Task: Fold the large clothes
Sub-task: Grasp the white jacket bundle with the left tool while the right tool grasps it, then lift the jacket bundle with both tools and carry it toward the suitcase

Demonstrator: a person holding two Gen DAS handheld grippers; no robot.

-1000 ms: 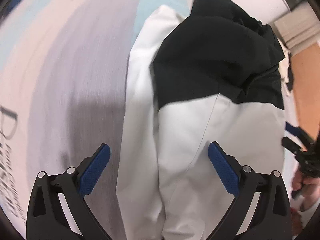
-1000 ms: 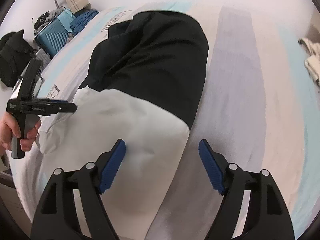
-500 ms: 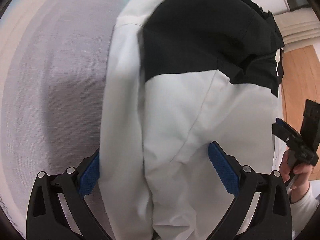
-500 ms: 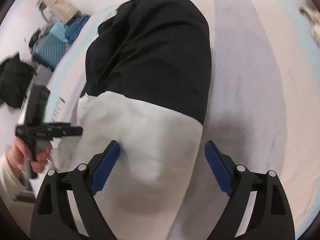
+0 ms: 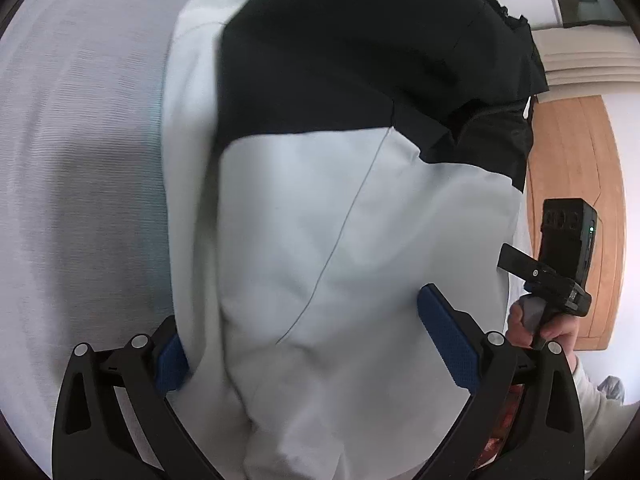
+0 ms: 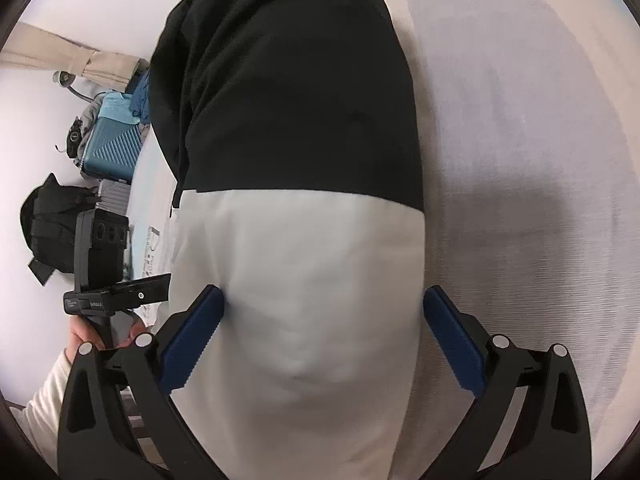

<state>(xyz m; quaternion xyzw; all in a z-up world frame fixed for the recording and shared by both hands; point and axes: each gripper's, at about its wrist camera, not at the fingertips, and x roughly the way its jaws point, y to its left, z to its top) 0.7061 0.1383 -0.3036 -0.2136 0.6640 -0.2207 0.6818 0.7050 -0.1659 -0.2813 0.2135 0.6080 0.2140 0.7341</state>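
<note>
A large black-and-white jacket (image 5: 320, 220) lies folded lengthwise on the bed, black half far, white half near; it also shows in the right wrist view (image 6: 312, 260). My left gripper (image 5: 308, 344) is open, its jaws straddling the white near end, the left pad partly hidden under the cloth edge. My right gripper (image 6: 324, 332) is open, its jaws either side of the white end at the other edge. Each gripper appears in the other's view, the right one (image 5: 548, 272) and the left one (image 6: 116, 292), held by a hand.
The bed cover (image 5: 80, 160) is pale grey with light stripes (image 6: 520, 160). A wooden door or panel (image 5: 576, 200) stands beyond the bed's right side. A blue suitcase (image 6: 112, 148), a black bag (image 6: 52, 232) and beige curtains (image 6: 80, 56) are off the bed's left side.
Both grippers have moved forward and down onto the jacket's white end, which now fills the space between their jaws. Both stay open.
</note>
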